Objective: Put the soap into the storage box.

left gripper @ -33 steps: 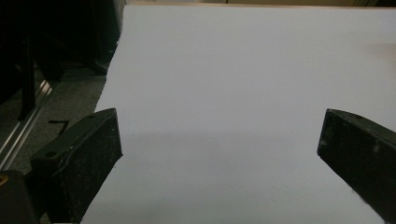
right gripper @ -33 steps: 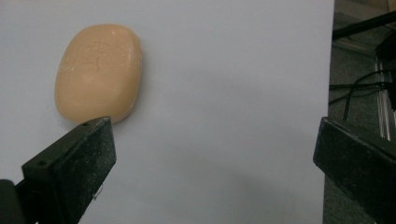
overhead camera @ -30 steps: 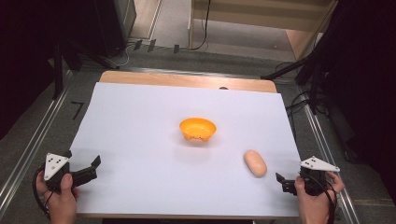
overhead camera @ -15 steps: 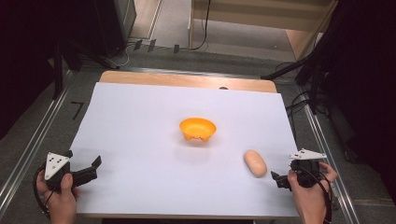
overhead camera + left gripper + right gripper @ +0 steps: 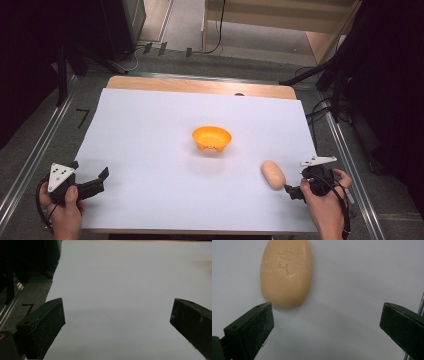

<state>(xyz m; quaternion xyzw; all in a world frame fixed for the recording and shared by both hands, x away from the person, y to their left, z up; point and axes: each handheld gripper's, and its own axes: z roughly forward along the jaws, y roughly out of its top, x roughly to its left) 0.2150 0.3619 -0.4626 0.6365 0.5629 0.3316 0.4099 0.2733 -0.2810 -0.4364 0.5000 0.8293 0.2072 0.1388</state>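
Observation:
A tan oval bar [image 5: 273, 174] with a stamped mark lies on the white sheet [image 5: 150, 145] at the front right. My right gripper [image 5: 295, 189] is just right of it, open, jaws pointing at it. In the right gripper view the bar [image 5: 286, 272] lies ahead and to the left, its near end above the left jaw, and nothing is between the jaws of the right gripper [image 5: 325, 315]. An orange bowl [image 5: 212, 138] sits mid-table, upright. At the front left corner my left gripper [image 5: 101, 181] is open over bare sheet, seen wide apart [image 5: 117, 312] in its own view.
The sheet covers a wooden tabletop whose far edge [image 5: 200, 86] shows. Metal rails [image 5: 30, 160] run along both sides. Cables [image 5: 320, 112] and dark stands lie on the floor beyond the right and far edges.
My right gripper has moved left and forward toward the tan bar, closing the gap to it. The left gripper, the bowl and the bar have stayed put.

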